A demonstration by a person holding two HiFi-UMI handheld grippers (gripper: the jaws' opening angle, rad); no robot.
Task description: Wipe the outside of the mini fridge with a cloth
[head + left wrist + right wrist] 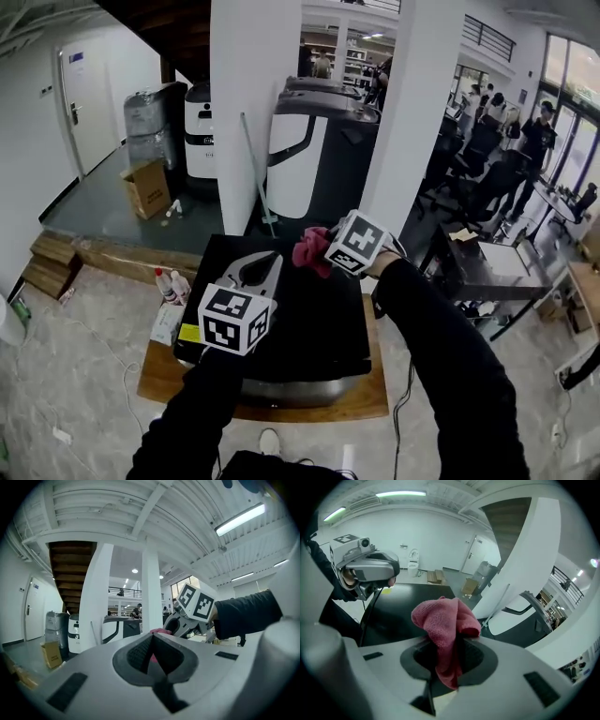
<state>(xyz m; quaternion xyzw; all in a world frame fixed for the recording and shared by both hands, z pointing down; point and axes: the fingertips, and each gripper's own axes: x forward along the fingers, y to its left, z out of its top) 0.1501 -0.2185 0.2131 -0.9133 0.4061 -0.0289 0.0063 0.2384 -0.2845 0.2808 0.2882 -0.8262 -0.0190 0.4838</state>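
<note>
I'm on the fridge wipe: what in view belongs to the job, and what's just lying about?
For the job:
pink cloth, clamped in the right gripper
black mini fridge
left gripper, shut and empty, over the fridge top

Lying about:
bottles beside the fridge
cardboard box
water jugs behind the box

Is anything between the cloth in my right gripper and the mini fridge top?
Nothing visible. The right gripper holds the pink cloth over the bare black top of the mini fridge; the left gripper is off to the side.
</note>
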